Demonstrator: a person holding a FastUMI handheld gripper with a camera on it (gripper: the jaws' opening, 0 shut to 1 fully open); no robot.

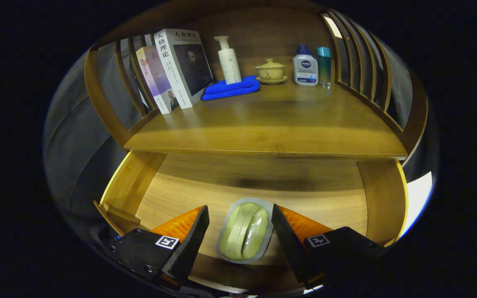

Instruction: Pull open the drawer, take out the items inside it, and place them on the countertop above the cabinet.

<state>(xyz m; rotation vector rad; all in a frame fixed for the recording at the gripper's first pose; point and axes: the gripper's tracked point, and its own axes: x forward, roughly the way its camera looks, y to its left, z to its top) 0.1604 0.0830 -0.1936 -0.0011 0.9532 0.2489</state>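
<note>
Drawer [338, 198] stands pulled open with a pale green sealed pack [244, 230] lying flat on its floor between the spread fingers of the gripper [240, 231], neither touching; best descend squarely, pinch the raised middle, lift clear to the countertop [280, 120]

The tall book [184, 62] carries big Chinese title characters on cover and spine. The white bottle [305, 70] wears a blue brand badge. The gripper [239, 208], fingers apart around a pouch [244, 234], bears square coded tags.
</note>
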